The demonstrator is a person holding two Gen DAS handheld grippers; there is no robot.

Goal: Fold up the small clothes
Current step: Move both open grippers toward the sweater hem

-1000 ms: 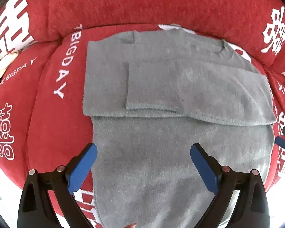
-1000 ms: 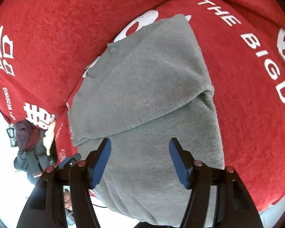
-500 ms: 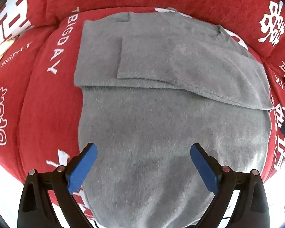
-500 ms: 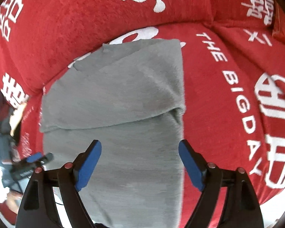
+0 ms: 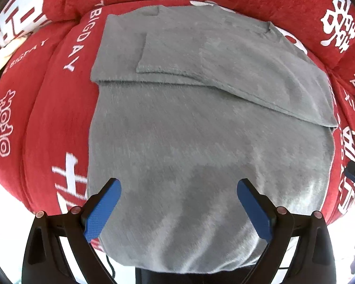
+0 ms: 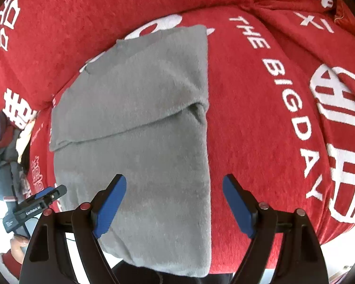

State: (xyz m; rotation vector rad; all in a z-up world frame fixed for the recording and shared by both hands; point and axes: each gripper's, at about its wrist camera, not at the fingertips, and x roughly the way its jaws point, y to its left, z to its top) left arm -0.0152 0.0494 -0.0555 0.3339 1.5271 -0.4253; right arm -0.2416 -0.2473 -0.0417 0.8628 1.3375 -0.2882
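Left wrist view: a soft grey fuzzy sweater (image 5: 201, 130) lies flat on a red fuzzy sofa cover with white letters (image 5: 59, 108).
Sleeves: both are folded over the top part of the sweater.
Bottom edge: it hangs over the front of the sofa.
Left gripper (image 5: 178, 206): blue fingers wide apart above the sweater, holding nothing.
Right gripper (image 6: 174, 203): blue fingers wide apart, holding nothing, above the sweater's right edge.
Right wrist view: the other gripper shows at the far left.
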